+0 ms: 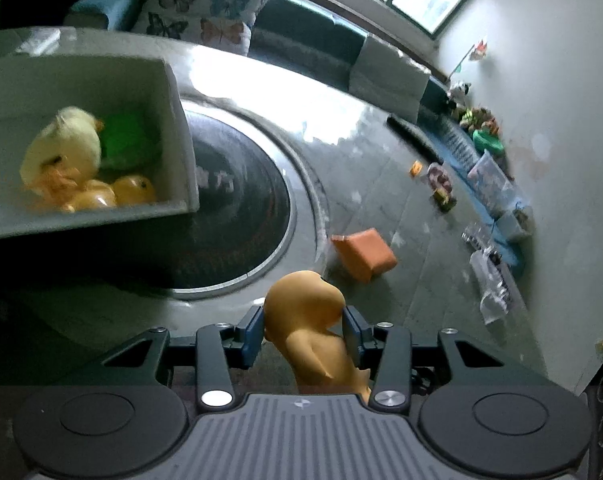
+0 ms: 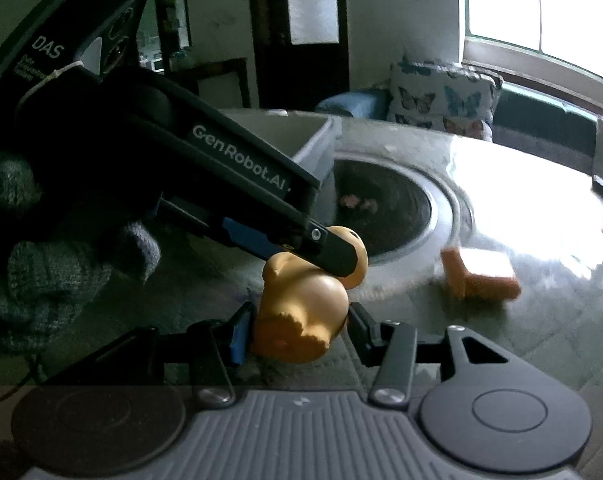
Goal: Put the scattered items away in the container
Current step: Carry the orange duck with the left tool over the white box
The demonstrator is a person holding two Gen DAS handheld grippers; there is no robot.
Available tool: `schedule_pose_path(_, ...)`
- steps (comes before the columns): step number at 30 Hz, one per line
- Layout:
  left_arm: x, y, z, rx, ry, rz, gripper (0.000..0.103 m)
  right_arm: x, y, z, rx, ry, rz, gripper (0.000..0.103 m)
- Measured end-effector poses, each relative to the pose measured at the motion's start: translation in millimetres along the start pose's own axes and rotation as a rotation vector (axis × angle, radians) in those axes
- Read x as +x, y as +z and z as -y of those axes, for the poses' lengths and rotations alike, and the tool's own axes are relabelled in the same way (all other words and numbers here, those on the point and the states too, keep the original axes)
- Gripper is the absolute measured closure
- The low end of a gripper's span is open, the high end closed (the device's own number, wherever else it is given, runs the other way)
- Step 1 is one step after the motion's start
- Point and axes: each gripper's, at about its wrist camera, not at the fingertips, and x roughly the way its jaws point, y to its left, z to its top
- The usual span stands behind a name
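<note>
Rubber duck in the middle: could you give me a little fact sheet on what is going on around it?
Item: orange rubber duck
Left gripper: shut on the duck
Right gripper: fingers flank the duck's body; grip unclear
Container: white box, already holding several toys
Left out: orange block on the table

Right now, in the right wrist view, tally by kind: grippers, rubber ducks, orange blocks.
Grippers: 2, the left gripper and the right gripper
Rubber duck: 1
Orange block: 1
Total: 4
</note>
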Motion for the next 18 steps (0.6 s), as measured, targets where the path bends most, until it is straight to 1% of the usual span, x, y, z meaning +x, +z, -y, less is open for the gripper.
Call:
schedule_pose_path(3,-17,8,-6,-0.006,0.020,0.050,0.057,-2,12,-8,-0.035,0.009,0.028,0.053)
schedule_pose_path(6,-35,18,-13,-0.014,0.043,0.105,0.057,2,32,-17,-0.076,0.030,0.065,0.053)
schedule_pose_path(10,-59,31,-23,-0.025,0.078,0.177,0.057,18,59,-31,-0.118,0.074,0.107,0.053)
schedule_pose_path(14,-76,48,-46,-0.052,0.133,0.233,0.057,41,87,-48,-0.158,0.126,0.133,0.053)
schedule_pose_path(18,-88,65,-79,-0.111,0.172,0.262,0.057,69,112,-65,-0.185,0.187,0.135,0.053)
